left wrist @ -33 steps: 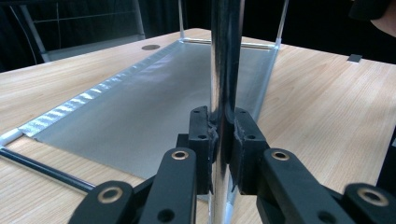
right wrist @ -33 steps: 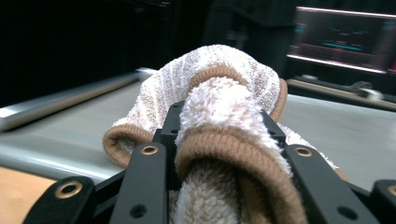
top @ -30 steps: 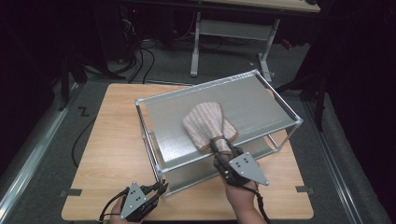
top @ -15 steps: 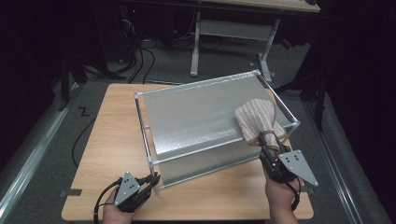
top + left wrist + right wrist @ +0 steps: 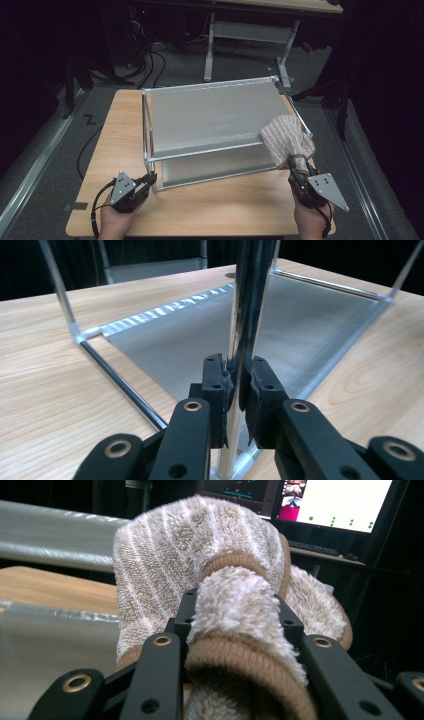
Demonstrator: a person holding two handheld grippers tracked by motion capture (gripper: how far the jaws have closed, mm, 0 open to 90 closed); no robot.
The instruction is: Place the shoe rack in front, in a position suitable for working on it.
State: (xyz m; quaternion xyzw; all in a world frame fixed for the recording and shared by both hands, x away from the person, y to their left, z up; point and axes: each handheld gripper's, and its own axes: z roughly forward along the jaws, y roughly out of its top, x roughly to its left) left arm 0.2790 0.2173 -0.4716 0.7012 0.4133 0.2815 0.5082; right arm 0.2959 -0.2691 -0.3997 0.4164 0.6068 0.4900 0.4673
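Dark room, cables on grey floor, metal desk legs behind pale wood-grain table (image 5: 210, 210). Rectangular rack (image 5: 215, 125) on it: thin chrome rods, two matte grey sheet shelves. Left gripper (image 5: 145, 184) at rack's near left corner; black jaws pinched tight on upright chrome post (image 5: 240, 340), lower shelf sheet spreading beyond jaws. Right gripper (image 5: 295, 172) at rack's right end, jaws partly closed, squeezing fluffy beige striped mitt (image 5: 200, 555); tan knit cuff bunched between jaws, terry body draped ahead over rack's right edge.
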